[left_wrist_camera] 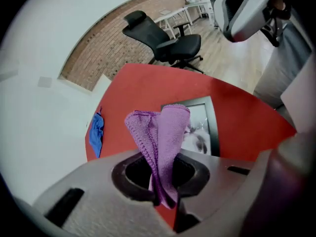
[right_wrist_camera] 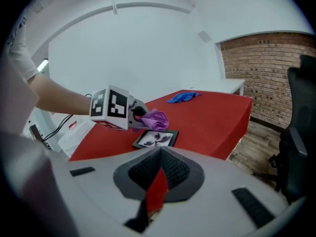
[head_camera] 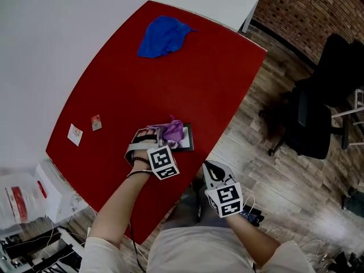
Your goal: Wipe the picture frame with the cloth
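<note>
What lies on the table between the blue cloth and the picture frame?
Nothing. In the head view, only bare red table separates the blue cloth from the picture frame.

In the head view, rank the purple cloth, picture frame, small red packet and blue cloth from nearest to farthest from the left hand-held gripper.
From the left hand-held gripper:
1. Purple cloth, clamped in its jaws.
2. Picture frame, lying just under the cloth.
3. Small red packet, off to the left.
4. Blue cloth, at the far end of the red table.
</note>
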Demonstrator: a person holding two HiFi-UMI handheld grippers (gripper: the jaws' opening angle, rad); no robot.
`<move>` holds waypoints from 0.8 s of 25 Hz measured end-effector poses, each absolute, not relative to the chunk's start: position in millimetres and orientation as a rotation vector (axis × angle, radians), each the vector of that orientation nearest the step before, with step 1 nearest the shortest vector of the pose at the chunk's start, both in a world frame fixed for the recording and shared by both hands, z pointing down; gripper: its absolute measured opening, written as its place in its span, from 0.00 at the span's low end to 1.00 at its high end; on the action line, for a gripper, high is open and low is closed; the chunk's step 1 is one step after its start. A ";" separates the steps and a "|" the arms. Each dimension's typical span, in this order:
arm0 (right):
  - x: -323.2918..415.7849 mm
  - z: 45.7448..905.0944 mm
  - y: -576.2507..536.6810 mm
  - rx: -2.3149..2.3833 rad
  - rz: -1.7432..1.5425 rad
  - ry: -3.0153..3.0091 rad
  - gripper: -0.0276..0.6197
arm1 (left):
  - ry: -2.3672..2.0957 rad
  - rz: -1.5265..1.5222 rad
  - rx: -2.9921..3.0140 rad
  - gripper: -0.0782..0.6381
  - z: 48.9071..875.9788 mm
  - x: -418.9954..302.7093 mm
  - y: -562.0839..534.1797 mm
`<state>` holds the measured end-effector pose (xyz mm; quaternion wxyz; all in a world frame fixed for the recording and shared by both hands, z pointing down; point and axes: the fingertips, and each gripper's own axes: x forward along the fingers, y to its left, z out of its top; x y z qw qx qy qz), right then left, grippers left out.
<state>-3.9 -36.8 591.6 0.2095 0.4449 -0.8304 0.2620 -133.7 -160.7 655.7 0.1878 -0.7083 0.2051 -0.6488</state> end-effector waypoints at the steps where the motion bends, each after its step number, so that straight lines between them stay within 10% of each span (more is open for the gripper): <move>1: -2.7 591.5 -36.1 1.240 0.729 -2.306 0.05 | 0.571 -1.837 -1.974 0.19 658.1 -134.1 -167.4; 20: 11.2 597.7 -35.1 1.257 0.731 -2.289 0.05 | 0.356 -1.911 -2.042 0.19 683.0 -125.6 -83.5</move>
